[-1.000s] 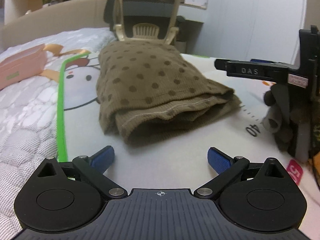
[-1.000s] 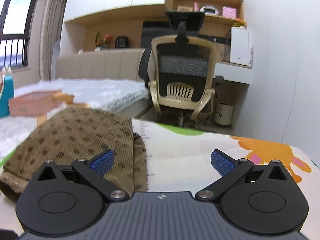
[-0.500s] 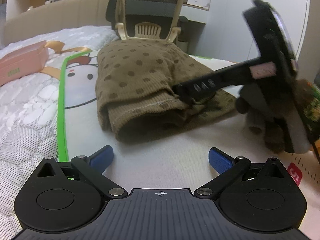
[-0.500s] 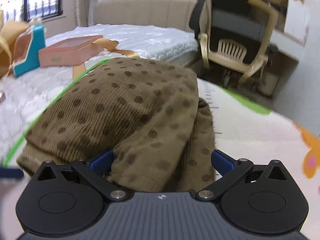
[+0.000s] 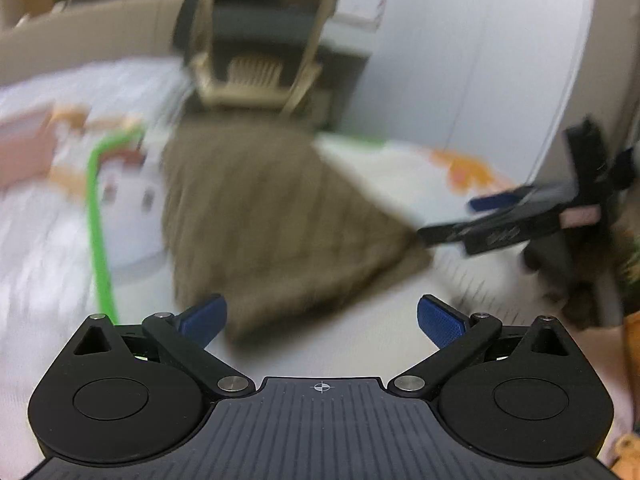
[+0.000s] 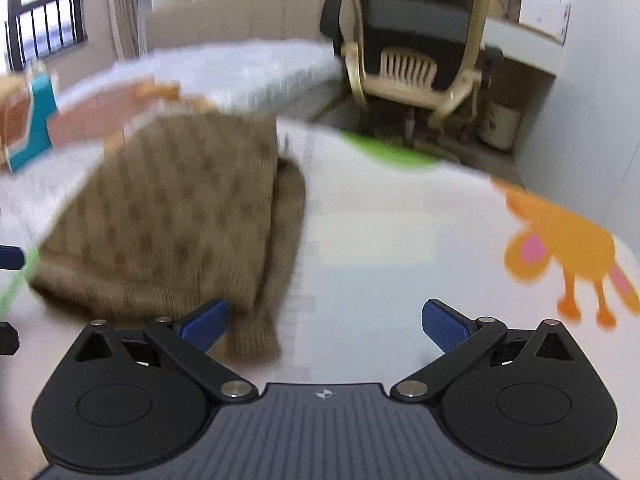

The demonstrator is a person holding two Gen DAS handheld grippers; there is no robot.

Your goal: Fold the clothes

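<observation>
Folded brown garment (image 5: 272,216) lies ahead of both spread, empty claws (image 5: 320,320) (image 6: 324,322)

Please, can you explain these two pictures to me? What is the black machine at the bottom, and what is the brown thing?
There is no robot. A person holds one pair of tongs in each hand, each carrying a camera that looks forward past its blue tips. One picture is from the left tongs, the other from the right tongs. Both are open and hold nothing. The brown thing is a folded dotted garment lying on a printed play mat. An office chair stands behind. Both pictures are blurred.
</observation>
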